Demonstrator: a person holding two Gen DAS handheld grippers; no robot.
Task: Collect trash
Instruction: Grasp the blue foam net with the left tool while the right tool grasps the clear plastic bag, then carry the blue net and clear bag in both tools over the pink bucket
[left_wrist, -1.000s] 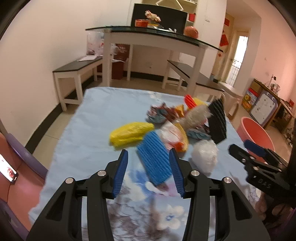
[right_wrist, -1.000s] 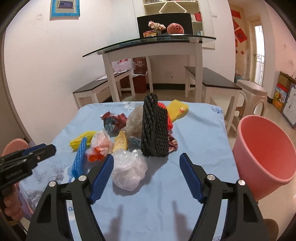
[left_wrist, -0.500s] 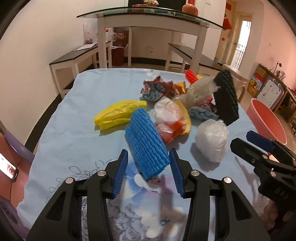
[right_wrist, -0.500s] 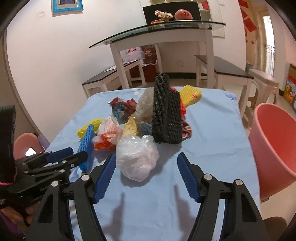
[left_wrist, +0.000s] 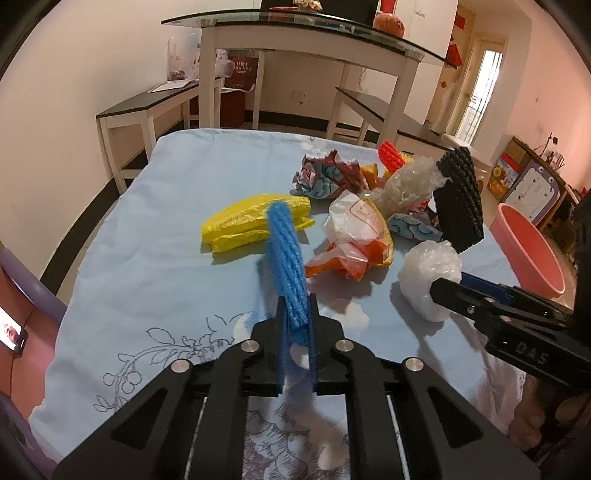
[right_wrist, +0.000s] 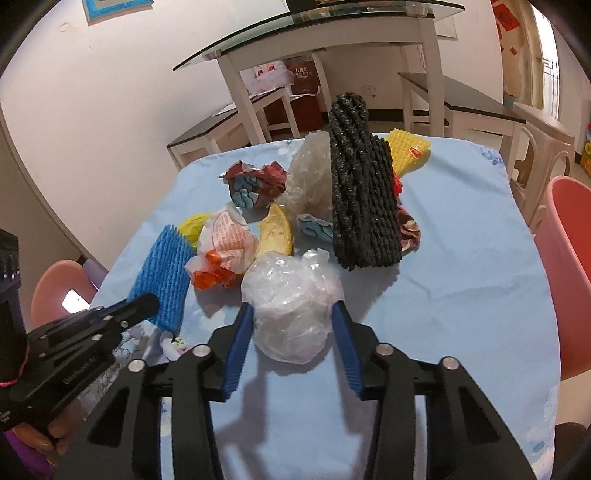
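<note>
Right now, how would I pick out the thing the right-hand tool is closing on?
Look at the blue-clothed table, near edge of the trash pile. Between the right gripper pads sits a plastic ball, the only clear, crumpled, round lump.

left tool (left_wrist: 295, 325): jaws just closed, pinching blue foam net (left_wrist: 286, 254); right tool (left_wrist: 480, 295) beside clear plastic wad (left_wrist: 428, 273)

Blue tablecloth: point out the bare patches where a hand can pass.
Bare: the blue tablecloth between the black foam net sleeve and pink plastic bin; also left of the yellow foam net. Crowded: the middle pile around the crumpled white-orange plastic bag.
</note>
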